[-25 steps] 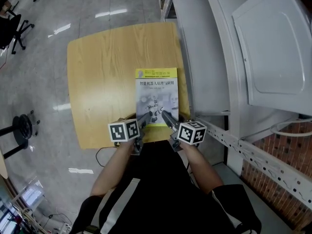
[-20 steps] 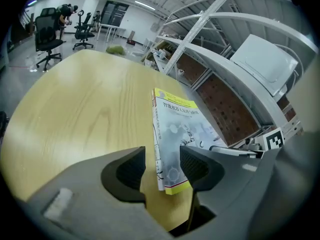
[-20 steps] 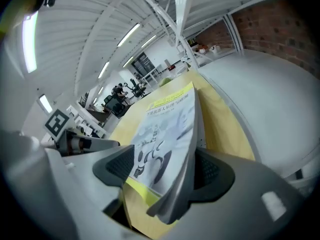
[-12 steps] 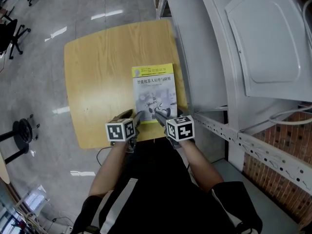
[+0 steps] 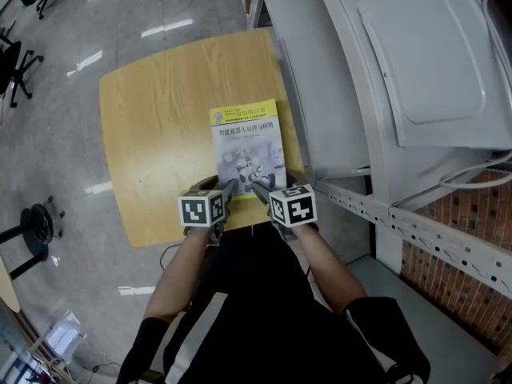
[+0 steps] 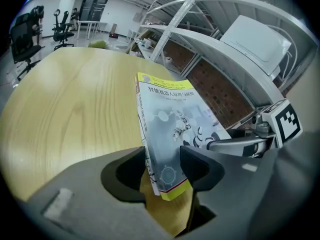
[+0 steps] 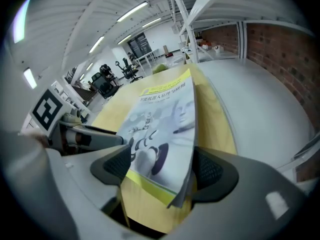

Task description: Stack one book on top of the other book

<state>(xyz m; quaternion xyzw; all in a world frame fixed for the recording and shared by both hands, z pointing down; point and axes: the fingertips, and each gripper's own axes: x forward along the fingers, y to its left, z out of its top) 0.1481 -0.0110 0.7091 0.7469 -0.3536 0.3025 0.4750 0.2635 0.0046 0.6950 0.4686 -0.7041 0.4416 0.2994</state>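
The left gripper (image 6: 162,165) has its jaws spread on either side of the book's near left corner, one pad beside the spine and one over the cover, and I see no clamping there. The right gripper (image 7: 162,169) has just been opening its jaws. They now stand wide with the near right corner between them, and the pads are clear of the paper.

The book (image 5: 248,146) is a paperback with a yellow band and a grey printed cover. It lies flat, face up, on the right part of the wooden table (image 5: 160,118), with its near short edge at the table's near edge and a white appliance (image 5: 432,70) just beyond its right side. Only one cover shows from above, so I cannot tell whether a second book lies beneath it.

Its long axis runs straight away from the person, title end far and spine on the left.

It will likely feel fairly light, with a glossy, somewhat slippery cover and corners that bend if pinched alone. The spine side looks stiffest, so I judge the safest hold to be two pinches spread along the near short edge, one of them close to the spine
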